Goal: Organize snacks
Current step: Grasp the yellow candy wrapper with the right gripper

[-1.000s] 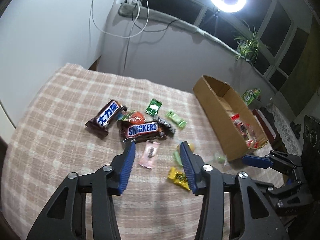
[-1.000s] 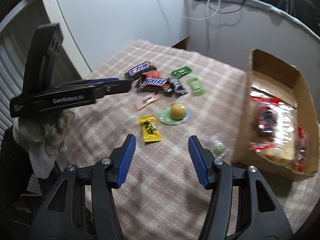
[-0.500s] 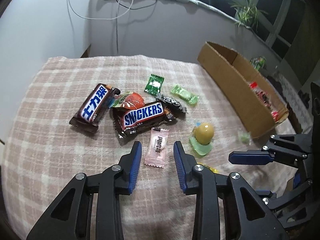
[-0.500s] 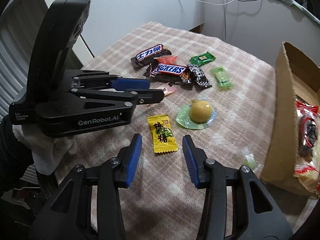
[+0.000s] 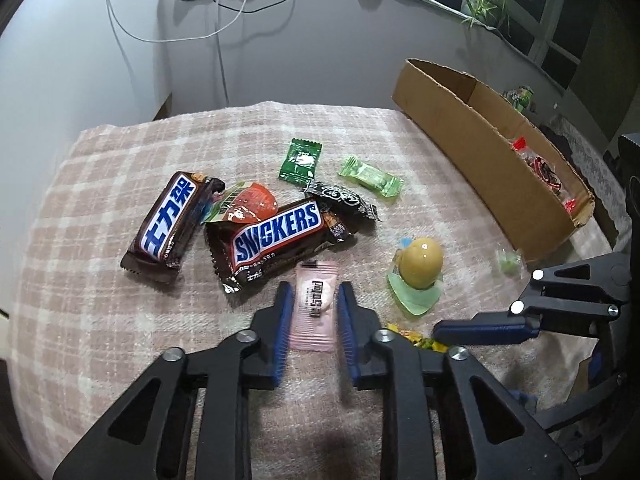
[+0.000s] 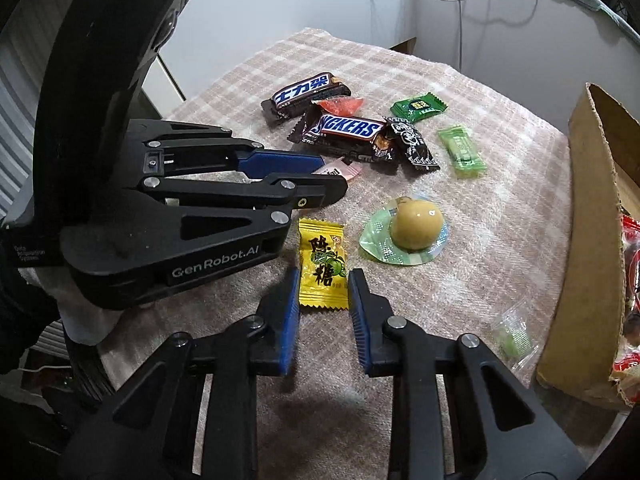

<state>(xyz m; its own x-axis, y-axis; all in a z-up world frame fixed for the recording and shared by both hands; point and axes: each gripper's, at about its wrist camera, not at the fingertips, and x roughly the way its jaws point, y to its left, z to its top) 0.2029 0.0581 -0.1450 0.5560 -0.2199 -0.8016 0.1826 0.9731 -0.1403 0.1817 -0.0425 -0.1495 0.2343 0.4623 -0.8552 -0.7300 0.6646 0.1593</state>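
On the table, a pink-and-cream plaid cloth (image 5: 100, 200) covers the whole top and carries every snack. At its right edge sits a long cardboard box (image 5: 472, 160) with red-wrapped packets inside. The left gripper (image 5: 311, 300) is down at the cloth with its jaws narrowed on either side of a pink candy packet (image 5: 314, 304); the blue pads sit right against the wrapper's edges, though whether they actually pinch it cannot be told. The right gripper (image 6: 323, 280) is likewise low, its jaws narrowed around a yellow candy packet (image 6: 322, 264), the pads just beside the wrapper's 2 long sides.

Behind the pink packet lies a Snickers bar (image 5: 276, 236), with a second brown chocolate bar (image 5: 168, 224) just to its left and an orange-red packet (image 5: 250, 204) tucked between them. A black candy (image 5: 340, 198) touches the Snickers bar's right end. Farther back lie a dark green packet (image 5: 301, 159) and a light green candy (image 5: 370, 178). A round yellow ball on a green wrapper (image 5: 420, 264) sits between the grippers and the box, and a small clear-wrapped green sweet (image 5: 509, 261) lies just beside the box.
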